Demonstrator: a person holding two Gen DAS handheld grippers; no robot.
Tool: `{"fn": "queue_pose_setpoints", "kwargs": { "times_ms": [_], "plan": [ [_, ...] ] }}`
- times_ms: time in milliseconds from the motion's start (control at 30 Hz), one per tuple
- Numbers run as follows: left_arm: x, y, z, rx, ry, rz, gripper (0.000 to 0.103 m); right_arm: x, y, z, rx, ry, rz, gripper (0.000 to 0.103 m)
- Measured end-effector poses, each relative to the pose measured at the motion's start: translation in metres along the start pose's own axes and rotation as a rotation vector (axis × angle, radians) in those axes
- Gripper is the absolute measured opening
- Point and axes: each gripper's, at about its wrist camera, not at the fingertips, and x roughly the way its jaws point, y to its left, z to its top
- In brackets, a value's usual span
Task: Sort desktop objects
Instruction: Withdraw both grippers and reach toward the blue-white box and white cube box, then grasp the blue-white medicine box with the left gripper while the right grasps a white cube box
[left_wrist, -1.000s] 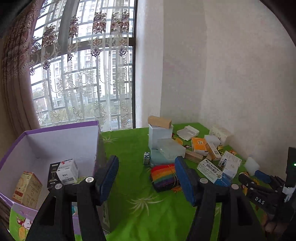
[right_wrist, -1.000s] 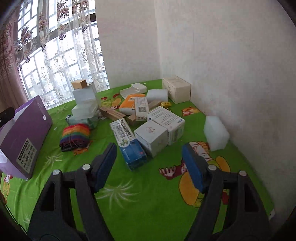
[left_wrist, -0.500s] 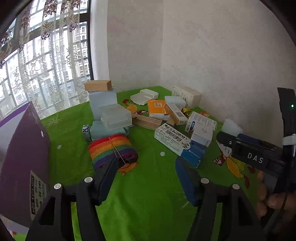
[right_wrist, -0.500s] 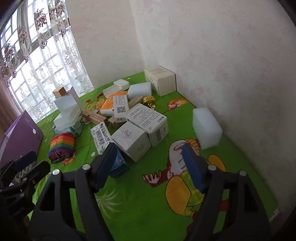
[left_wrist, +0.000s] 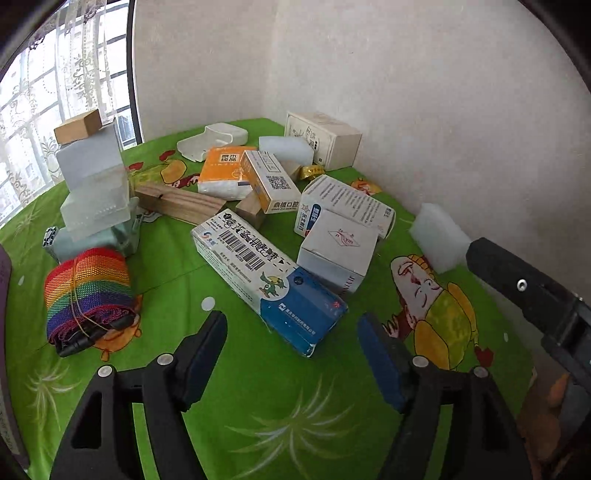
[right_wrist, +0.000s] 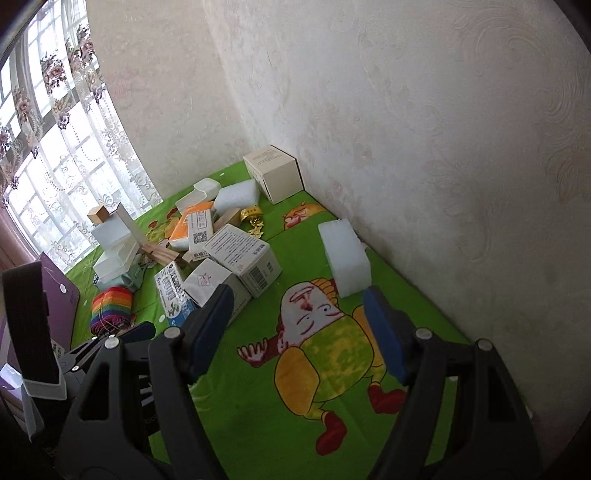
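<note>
My left gripper (left_wrist: 291, 328) is open and empty, just short of the near end of a long white and blue box (left_wrist: 266, 273) lying on the green cloth. A white cube box (left_wrist: 338, 254) and a printed white box (left_wrist: 343, 206) lie just behind it. A rainbow strap roll (left_wrist: 86, 291) lies to the left. My right gripper (right_wrist: 295, 306) is open and empty, over the cartoon print, with a white foam block (right_wrist: 345, 256) just beyond its right finger. The long box (right_wrist: 173, 293) and the cube box (right_wrist: 212, 284) sit left of its left finger.
A purple box (right_wrist: 61, 314) stands at the left. Stacked translucent containers (left_wrist: 94, 192) with a wooden block (left_wrist: 77, 125) on top stand at the back left. A wood plank (left_wrist: 179, 203), an orange pack (left_wrist: 225, 170) and a beige carton (left_wrist: 325, 138) lie near the wall (left_wrist: 443, 110).
My left gripper swung right, away from the purple box, and closed in on the long white and blue box. My right gripper turned right towards the wall and the foam block.
</note>
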Motion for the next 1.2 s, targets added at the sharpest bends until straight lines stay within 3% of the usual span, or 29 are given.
{"fn": "queue_pose_setpoints", "kwargs": {
  "times_ms": [133,400,533,767,967,1200],
  "plan": [
    [0.007,0.001,0.002,-0.014,0.005,0.060,0.074,0.003,0.000,0.000,-0.003,0.002,-0.010,0.075],
    [-0.013,0.039,-0.004,-0.032,-0.020,0.166,0.074,0.011,0.014,-0.004,-0.001,0.014,0.014,0.075],
    [-0.015,0.051,-0.010,-0.034,-0.027,0.175,0.074,0.019,0.028,-0.006,0.028,0.033,0.017,0.075],
    [-0.021,0.052,-0.013,0.007,-0.047,0.064,0.074,0.025,0.054,0.001,0.033,0.035,0.019,0.075],
    [-0.014,0.050,-0.009,0.038,-0.044,0.053,0.057,0.038,0.068,0.003,0.052,0.061,-0.010,0.075],
    [-0.005,0.047,-0.008,0.065,-0.039,0.014,0.056,0.059,0.082,0.001,0.067,0.083,-0.070,0.075]
  ]
}}
